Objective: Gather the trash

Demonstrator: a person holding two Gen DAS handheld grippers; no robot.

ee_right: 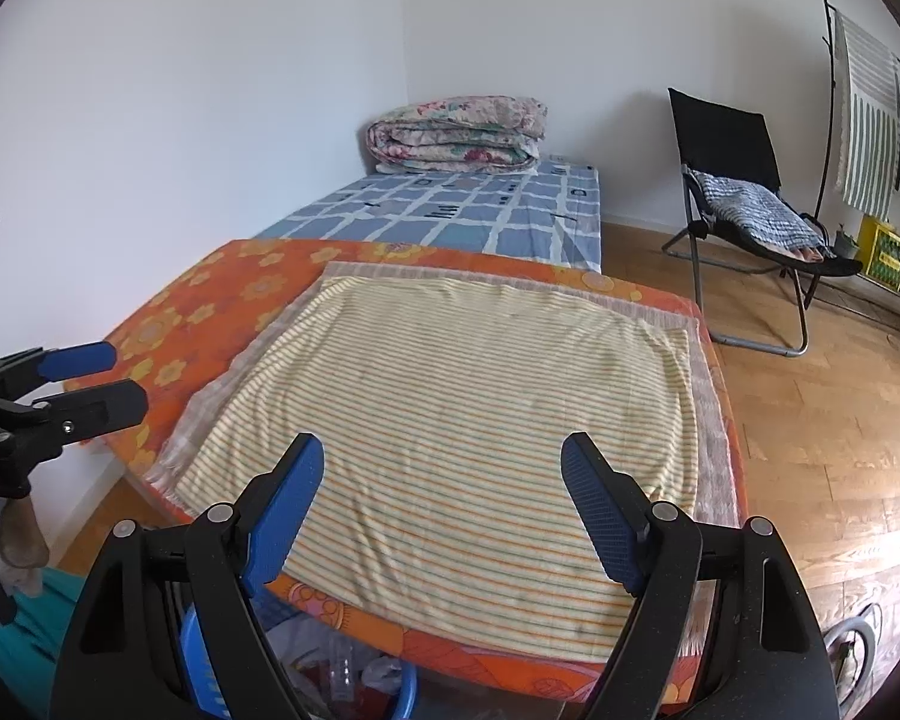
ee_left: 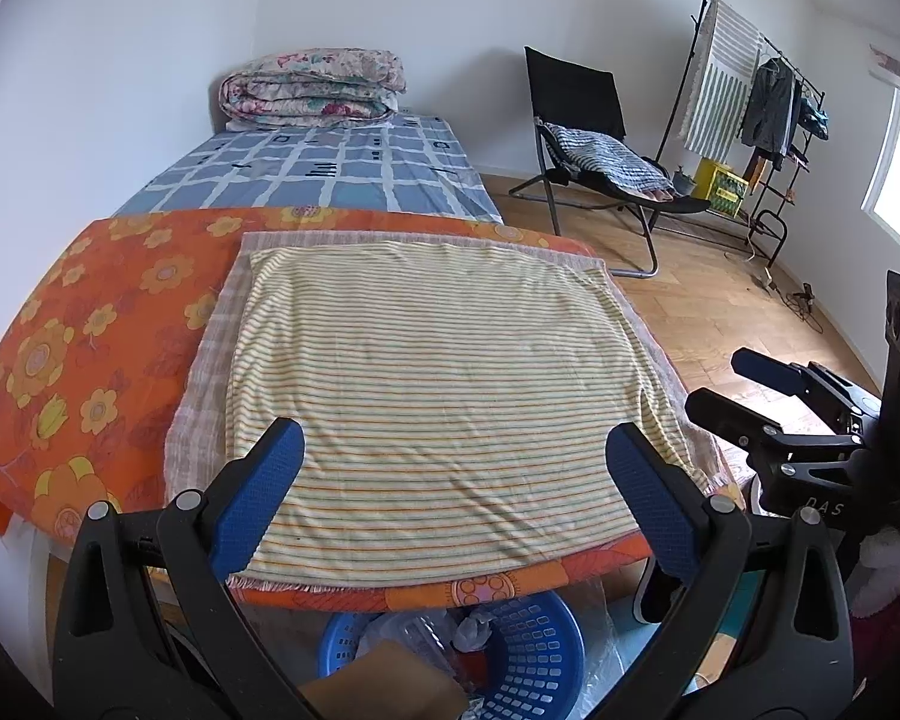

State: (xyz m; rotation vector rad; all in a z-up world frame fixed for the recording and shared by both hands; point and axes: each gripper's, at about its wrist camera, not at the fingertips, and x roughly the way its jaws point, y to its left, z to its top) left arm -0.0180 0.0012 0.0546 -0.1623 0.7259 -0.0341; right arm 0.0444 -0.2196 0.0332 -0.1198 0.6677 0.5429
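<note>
A: Where do we stand?

B: Both our grippers, left gripper (ee_left: 453, 450) and right gripper (ee_right: 444, 468), gape empty over the striped cloth (ee_left: 438, 372).

A: And the trash (ee_left: 450, 639)?

B: In the blue basket (ee_left: 534, 654), below the table's near edge. The cloth looks clear; probably little remains.

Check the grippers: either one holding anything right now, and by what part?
Nothing held. The left gripper and right gripper both stand open, empty, over the striped cloth.
</note>
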